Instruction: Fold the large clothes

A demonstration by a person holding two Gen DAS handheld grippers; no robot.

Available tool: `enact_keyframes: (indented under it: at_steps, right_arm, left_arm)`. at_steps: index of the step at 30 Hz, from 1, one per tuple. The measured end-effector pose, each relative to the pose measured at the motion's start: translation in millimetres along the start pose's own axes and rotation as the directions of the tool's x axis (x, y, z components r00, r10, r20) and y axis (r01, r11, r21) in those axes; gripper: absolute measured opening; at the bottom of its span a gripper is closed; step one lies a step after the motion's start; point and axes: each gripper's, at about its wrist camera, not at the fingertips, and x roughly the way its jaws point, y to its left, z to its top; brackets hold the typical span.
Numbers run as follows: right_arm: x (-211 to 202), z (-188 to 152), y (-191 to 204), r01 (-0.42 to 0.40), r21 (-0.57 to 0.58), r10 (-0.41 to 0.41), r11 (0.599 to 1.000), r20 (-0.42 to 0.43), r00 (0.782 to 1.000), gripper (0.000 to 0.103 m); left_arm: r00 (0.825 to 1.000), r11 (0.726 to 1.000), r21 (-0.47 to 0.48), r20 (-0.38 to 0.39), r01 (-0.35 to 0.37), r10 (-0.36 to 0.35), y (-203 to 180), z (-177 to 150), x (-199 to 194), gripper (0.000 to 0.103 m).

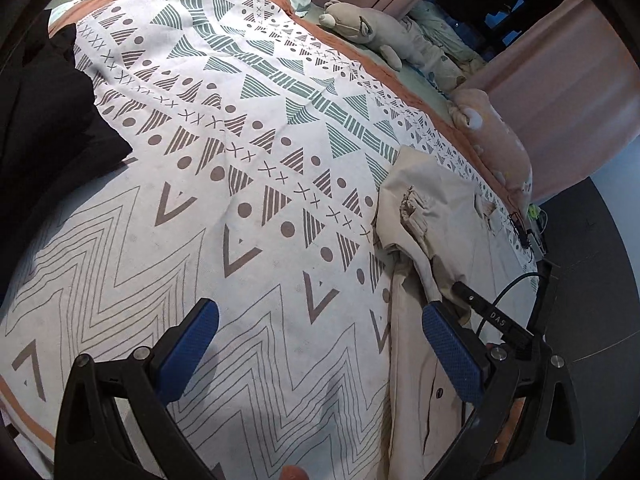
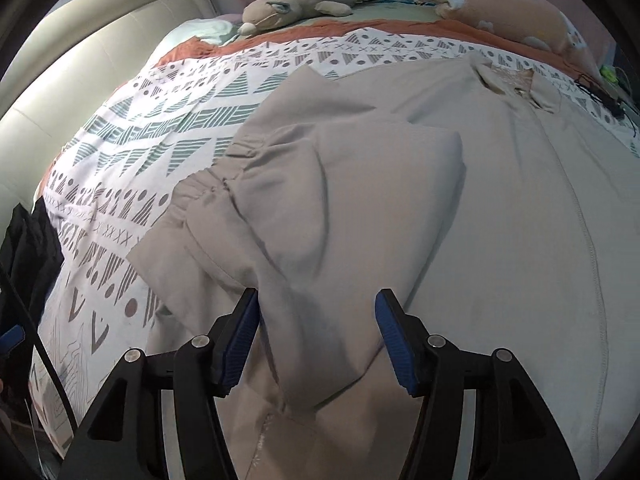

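Observation:
A large beige jacket (image 2: 460,208) lies spread on the patterned bedspread (image 2: 168,128), collar at the far side, one sleeve folded across its body. My right gripper (image 2: 318,336) is open just above the jacket, its blue pads either side of a fold of sleeve fabric, holding nothing. In the left wrist view the jacket (image 1: 436,216) lies at the right, and my left gripper (image 1: 320,344) is wide open over the bedspread (image 1: 224,152), left of the jacket's edge. The right gripper's black body (image 1: 500,328) reaches in at the right.
A black garment (image 1: 44,104) lies at the bed's left side. A grey plush toy (image 1: 372,32) and a peach plush toy (image 1: 496,136) lie along the far edge, with pink curtains behind. A cream headboard (image 2: 80,52) bounds the left in the right wrist view. Cables (image 1: 524,236) lie by the bed's corner.

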Motion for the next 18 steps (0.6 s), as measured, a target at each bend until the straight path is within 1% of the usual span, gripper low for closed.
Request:
enact_keyframes:
  at_steps: [5,8,11,14,17,18]
  right_arm:
    - [-12,-6,-19,-0.046,0.081,0.043,0.996,0.036,0.998,0.057]
    - [-17,-11,-31,-0.072,0.122,0.066,0.99,0.05,0.997,0.057]
    - [-24,-13,-46,-0.093,0.169,0.083,0.981,0.068,0.994,0.057]
    - [-30,-17,-59,-0.105,0.199,0.092,0.974,0.076,0.993,0.057]
    - [-33,-18,-65,-0.089,0.214,0.074,0.973,0.079,0.994,0.057]
    - [-35,-17,-67,-0.083,0.222,0.067,0.972,0.079,0.995,0.057]
  left_arm:
    - [0.999,0.999,0.045,-0.028,-0.013,0.015,-16,-3,18,0.103]
    - [0.998,0.993,0.112,-0.052,-0.028,0.034,-37,-6,37,0.103]
    - [0.994,0.982,0.181,-0.084,-0.057,0.073,-57,-8,60,0.103]
    - [0.991,0.972,0.229,-0.107,-0.059,0.085,-75,-12,82,0.103]
    - [0.985,0.958,0.278,-0.125,-0.077,0.116,-92,-15,105,0.103]
    - [0.981,0.949,0.301,-0.134,-0.092,0.138,-98,-16,114,0.103]
